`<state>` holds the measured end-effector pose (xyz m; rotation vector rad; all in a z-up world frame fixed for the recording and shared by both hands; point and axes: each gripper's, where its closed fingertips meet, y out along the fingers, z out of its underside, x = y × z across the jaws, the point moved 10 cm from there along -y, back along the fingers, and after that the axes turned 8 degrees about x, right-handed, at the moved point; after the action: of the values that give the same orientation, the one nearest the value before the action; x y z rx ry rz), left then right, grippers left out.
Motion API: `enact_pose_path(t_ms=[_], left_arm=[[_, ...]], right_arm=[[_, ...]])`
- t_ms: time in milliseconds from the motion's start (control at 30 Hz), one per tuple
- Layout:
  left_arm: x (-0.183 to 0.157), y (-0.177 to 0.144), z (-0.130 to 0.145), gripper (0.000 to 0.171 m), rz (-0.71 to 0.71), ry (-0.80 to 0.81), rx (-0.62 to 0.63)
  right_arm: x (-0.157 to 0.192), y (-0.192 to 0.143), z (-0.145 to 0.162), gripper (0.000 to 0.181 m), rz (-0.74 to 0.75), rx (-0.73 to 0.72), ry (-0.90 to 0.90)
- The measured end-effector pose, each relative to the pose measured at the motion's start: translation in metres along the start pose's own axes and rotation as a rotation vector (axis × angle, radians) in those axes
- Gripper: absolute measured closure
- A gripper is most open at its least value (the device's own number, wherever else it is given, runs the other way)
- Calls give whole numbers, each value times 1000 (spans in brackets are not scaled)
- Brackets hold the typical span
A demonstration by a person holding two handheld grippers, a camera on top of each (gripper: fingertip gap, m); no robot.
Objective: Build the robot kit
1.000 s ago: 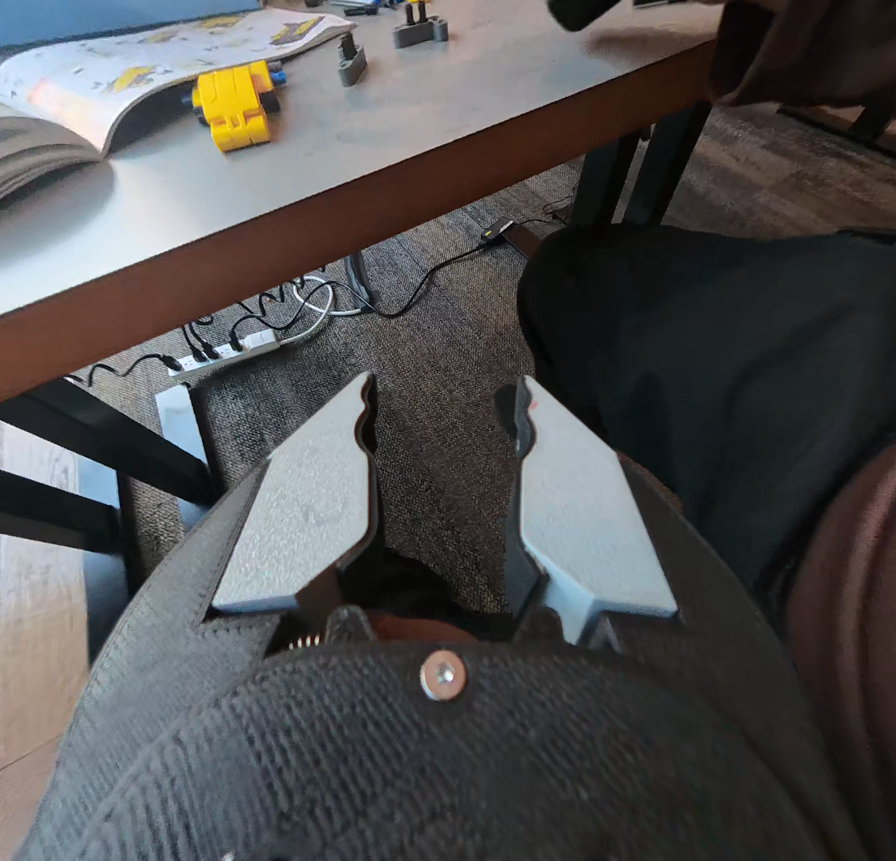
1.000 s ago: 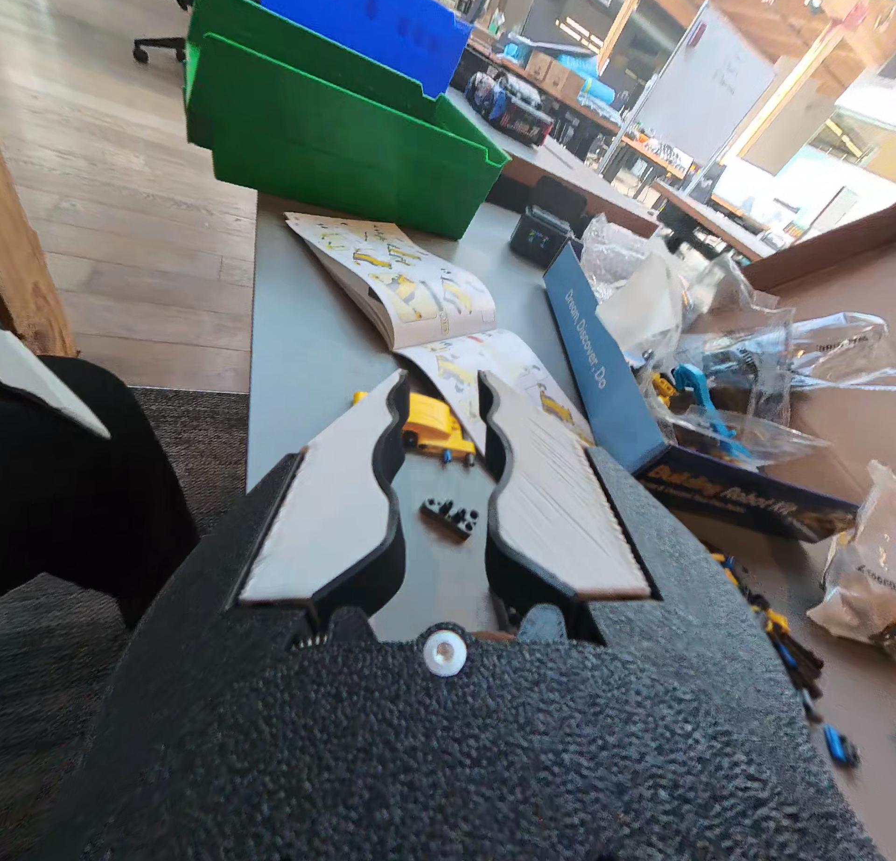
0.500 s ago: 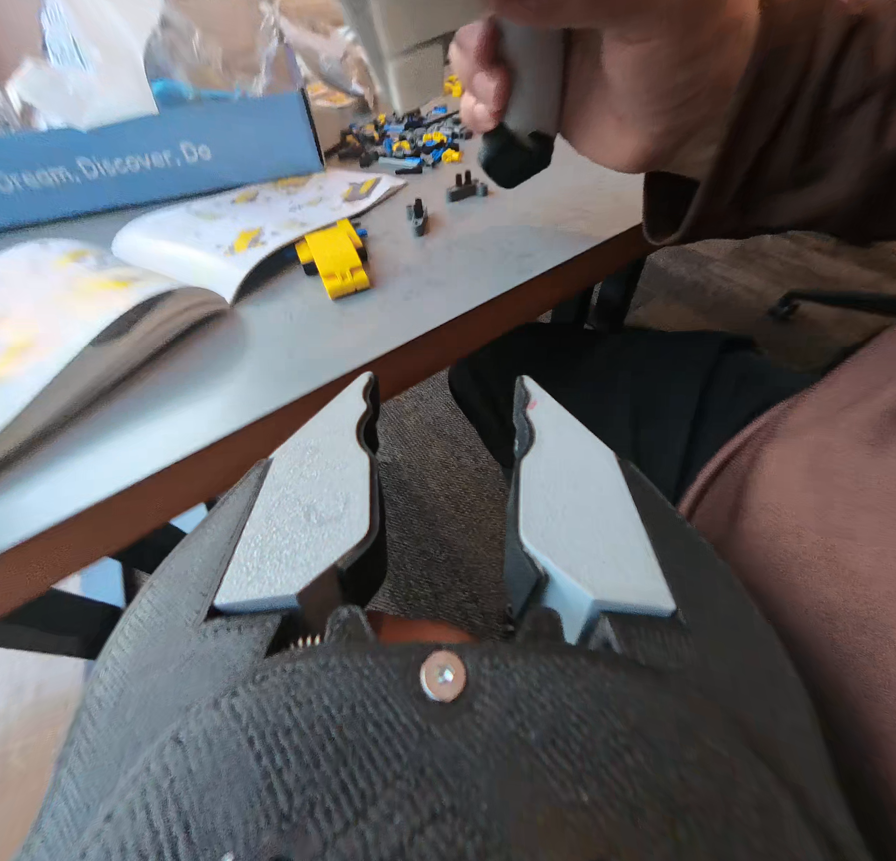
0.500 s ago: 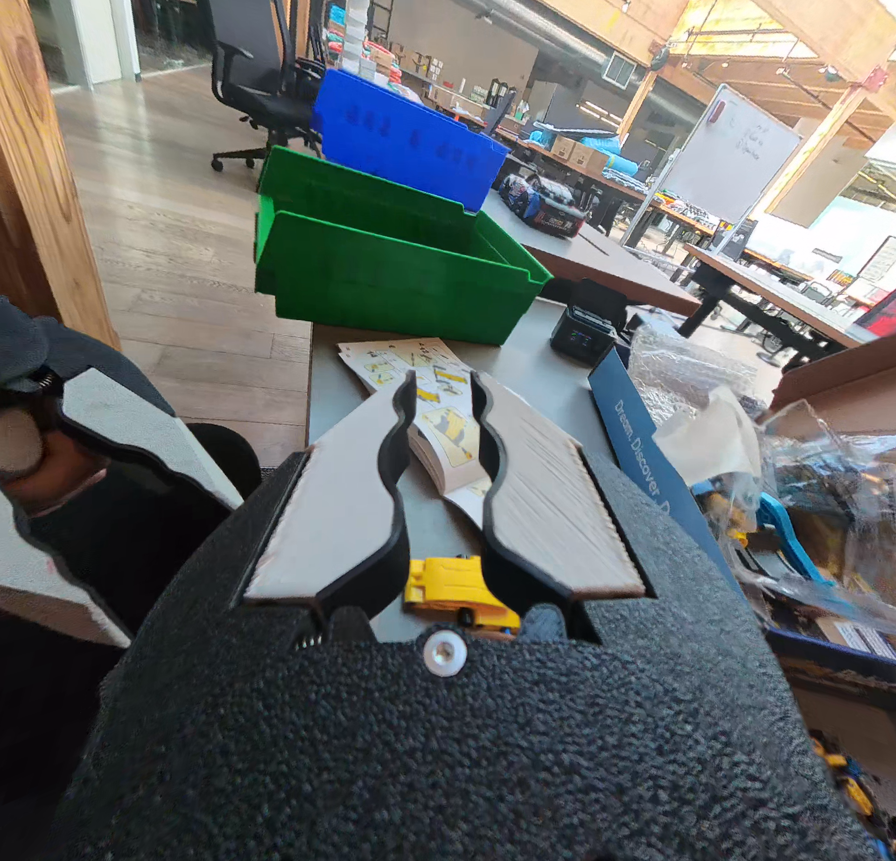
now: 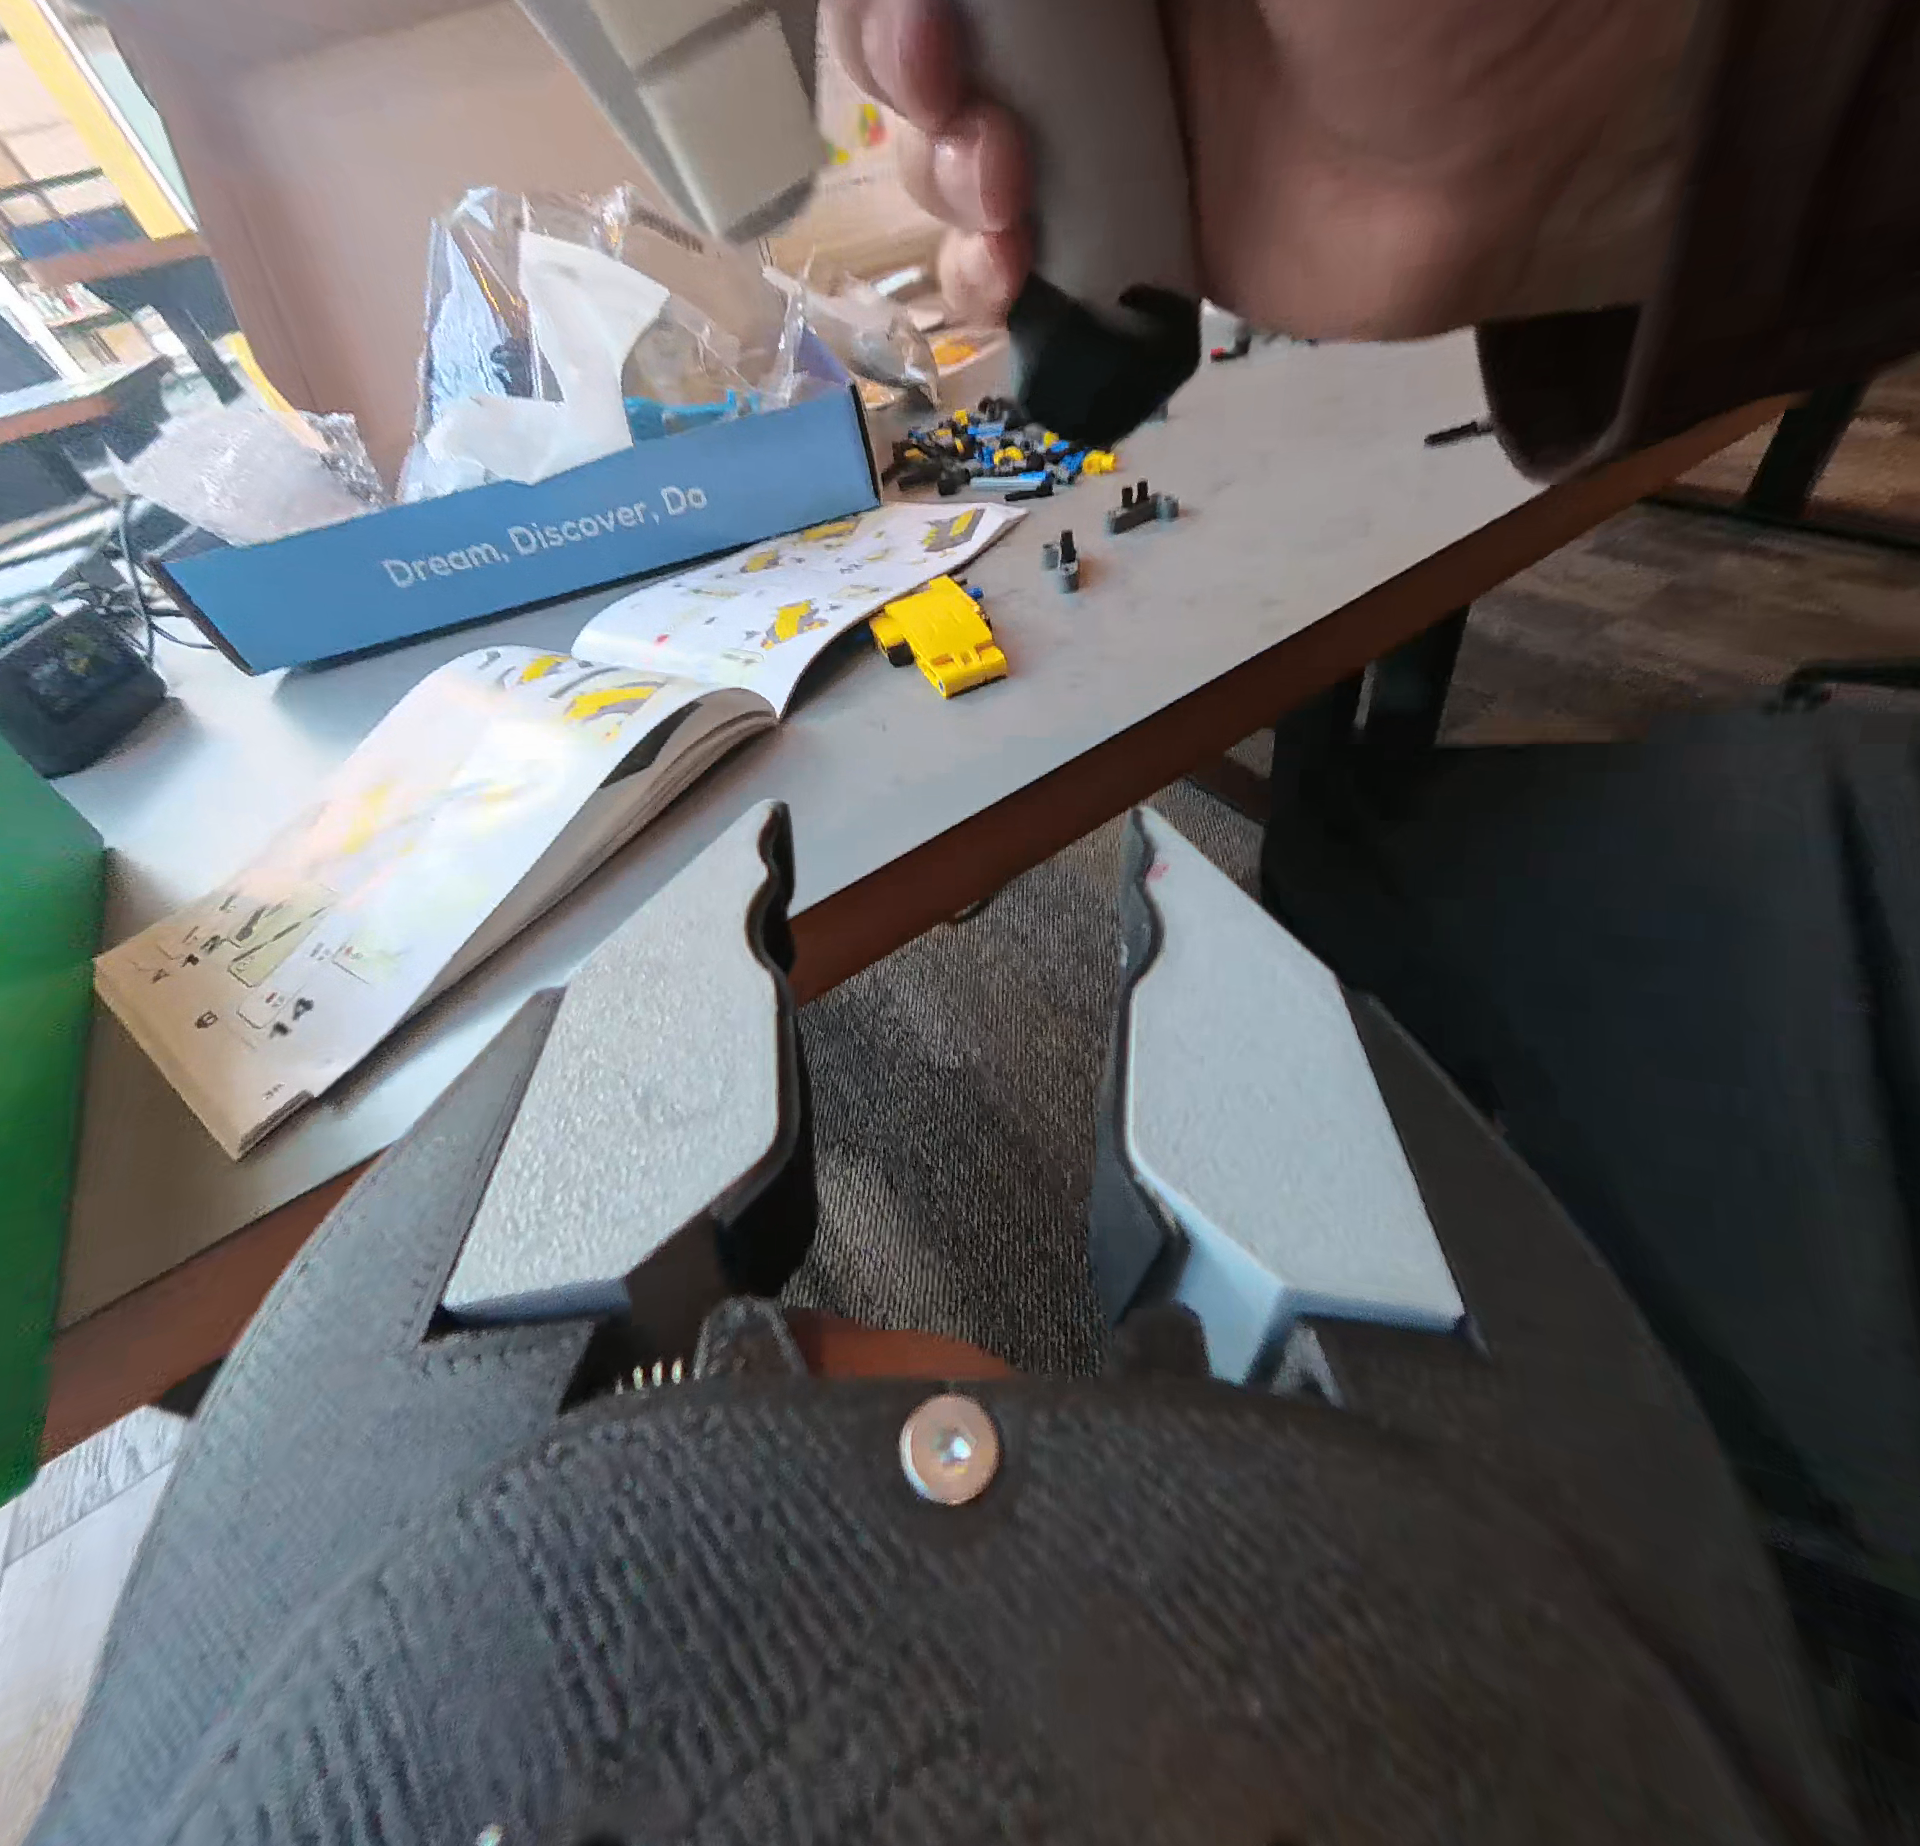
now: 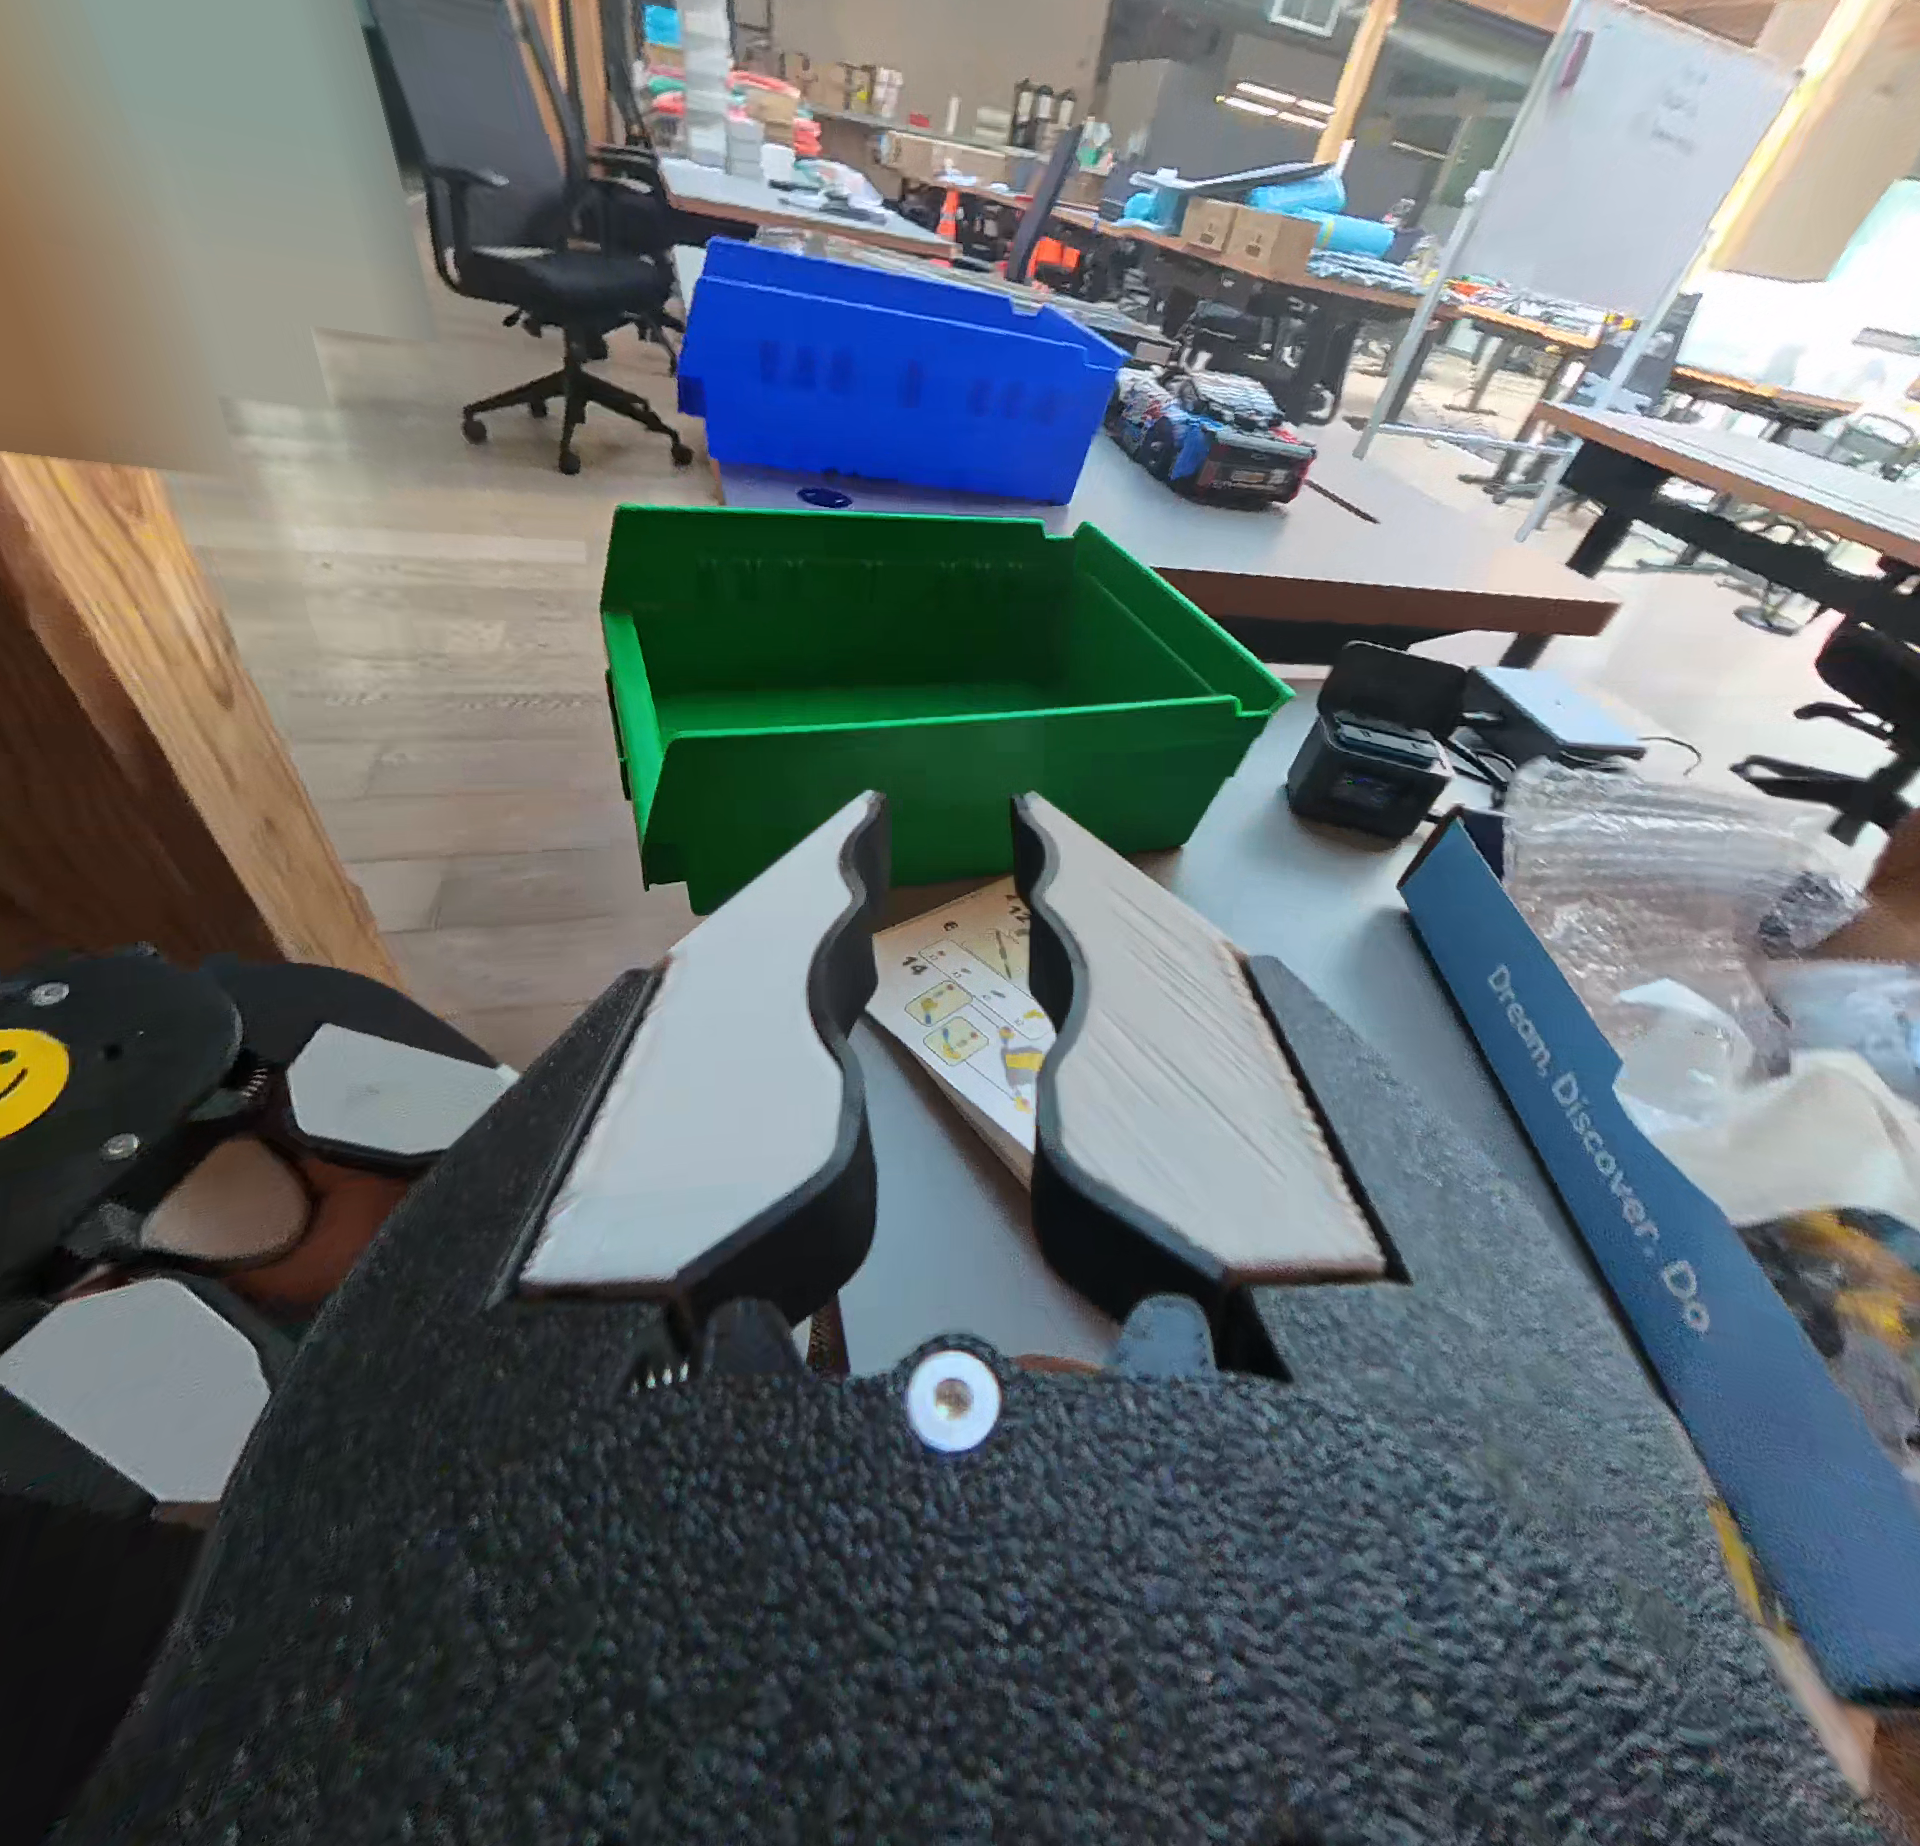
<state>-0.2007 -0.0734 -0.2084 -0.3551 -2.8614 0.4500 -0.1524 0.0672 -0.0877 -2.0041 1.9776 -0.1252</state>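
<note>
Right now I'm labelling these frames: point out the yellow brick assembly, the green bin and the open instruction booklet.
yellow brick assembly (image 5: 940, 639), left wrist view, its top face.
green bin (image 6: 935, 770), right wrist view, its near outer wall.
open instruction booklet (image 5: 436, 840), left wrist view, its left page.

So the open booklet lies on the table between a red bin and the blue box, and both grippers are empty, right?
Nearly. The bin is green, not red, as the right wrist view shows. The booklet does lie between it and the blue box, and both the left gripper and right gripper are empty.
</note>
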Motion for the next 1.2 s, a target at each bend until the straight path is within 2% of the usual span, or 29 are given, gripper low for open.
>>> enact_pose_path(t_ms=[67,167,267,300,400,467,533,600,667,800,900,933,1033,1200], left_arm=[[-3,-8,0,113,0,-2,-30],[-21,-14,2,112,18,45,-20],[-40,-3,-6,114,19,145,-14],[-46,2,-7,115,35,147,-8],[-71,12,-11,109,156,135,35],[-92,13,-19,108,240,145,2],[-107,16,-25,109,282,34,-41],[-115,23,-29,105,375,-171,-62],[-115,28,-33,100,426,-319,-75],[-100,23,-36,93,259,-347,-57],[-90,10,-17,98,164,-411,-98],[-86,8,-9,98,143,-451,-83],[-84,4,3,97,142,-513,-49],[-89,3,10,97,117,-474,-9]], right_arm=[[0,-20,12,157,51,-56,91],[10,-63,50,141,110,-103,247],[28,-104,92,135,142,-60,326],[33,-116,103,130,138,-26,328],[39,-149,120,132,135,19,269],[31,-160,133,140,251,37,149],[20,-159,142,132,303,74,140],[13,-157,148,119,299,124,174],[14,-160,149,120,292,116,181],[19,-154,145,122,281,123,140],[28,-144,150,150,266,161,30],[29,-139,151,152,263,171,-3],[23,-127,145,147,265,158,-10],[16,-125,129,147,284,47,2]])
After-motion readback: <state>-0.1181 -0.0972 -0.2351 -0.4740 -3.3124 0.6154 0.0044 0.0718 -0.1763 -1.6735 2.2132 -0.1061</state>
